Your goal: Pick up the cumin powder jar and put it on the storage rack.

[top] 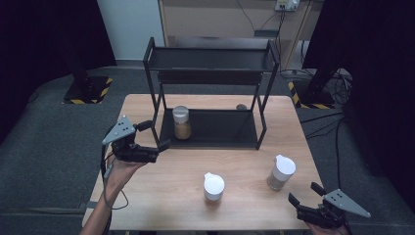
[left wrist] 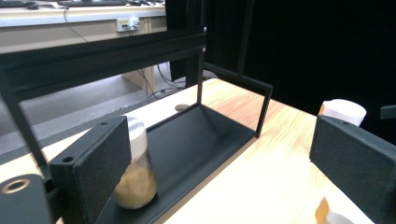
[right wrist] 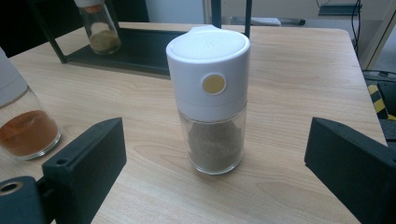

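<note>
Wooden table had free space around the jar; right gripper stood spread at its 5 o'clock, left gripper spread beside the rack.

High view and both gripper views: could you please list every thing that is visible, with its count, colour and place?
Table: one, light wood, centre of the high view.
Rack: one, black, two tiers, at the far side of the table.
Jars: three, clear glass with white lids. One with tan powder on the rack's lower tier, at its left end; one with reddish powder at the near middle of the table; one with grey-brown powder near right, in front of the right gripper.
Floor: grey, around the table.
Left gripper: one, black, open, held beside the rack's left end.
Right gripper: one, black, open, at the near right corner.
</note>
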Demonstrator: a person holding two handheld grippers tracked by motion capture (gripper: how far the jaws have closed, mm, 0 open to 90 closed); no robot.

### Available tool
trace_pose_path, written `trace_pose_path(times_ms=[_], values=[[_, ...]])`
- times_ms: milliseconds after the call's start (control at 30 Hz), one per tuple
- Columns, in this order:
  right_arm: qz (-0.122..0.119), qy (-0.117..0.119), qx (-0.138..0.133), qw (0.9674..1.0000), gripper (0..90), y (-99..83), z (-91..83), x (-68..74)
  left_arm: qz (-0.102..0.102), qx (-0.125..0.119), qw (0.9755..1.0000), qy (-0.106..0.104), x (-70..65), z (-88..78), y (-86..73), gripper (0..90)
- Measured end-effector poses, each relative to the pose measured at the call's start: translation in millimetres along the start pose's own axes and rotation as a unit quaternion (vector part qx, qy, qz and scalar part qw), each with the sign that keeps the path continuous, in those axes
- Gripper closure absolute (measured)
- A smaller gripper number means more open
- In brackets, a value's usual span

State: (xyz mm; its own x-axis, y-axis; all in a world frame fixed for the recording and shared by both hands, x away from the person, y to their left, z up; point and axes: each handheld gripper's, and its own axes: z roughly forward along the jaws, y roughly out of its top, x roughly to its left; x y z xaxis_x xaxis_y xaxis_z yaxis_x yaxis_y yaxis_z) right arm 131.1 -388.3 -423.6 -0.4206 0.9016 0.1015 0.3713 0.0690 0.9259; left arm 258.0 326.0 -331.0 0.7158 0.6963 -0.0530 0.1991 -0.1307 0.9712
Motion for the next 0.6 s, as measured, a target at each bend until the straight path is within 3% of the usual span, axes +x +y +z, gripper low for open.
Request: trace_pose_path(times_ms=[233,600], values=[[-0.001,-0.001,0.001,1.0,5.6,0.3,0.1,0.8,0.019,-0.001,0.9998,0.011,-6.7,-17.5,-25.4,5.2],[-0.003,-0.002,0.002,1.0,5.6,0.7,0.2,1.3,0.006,0.015,0.9997,0.017,-9.6,-32.3,-58.7,4.5]])
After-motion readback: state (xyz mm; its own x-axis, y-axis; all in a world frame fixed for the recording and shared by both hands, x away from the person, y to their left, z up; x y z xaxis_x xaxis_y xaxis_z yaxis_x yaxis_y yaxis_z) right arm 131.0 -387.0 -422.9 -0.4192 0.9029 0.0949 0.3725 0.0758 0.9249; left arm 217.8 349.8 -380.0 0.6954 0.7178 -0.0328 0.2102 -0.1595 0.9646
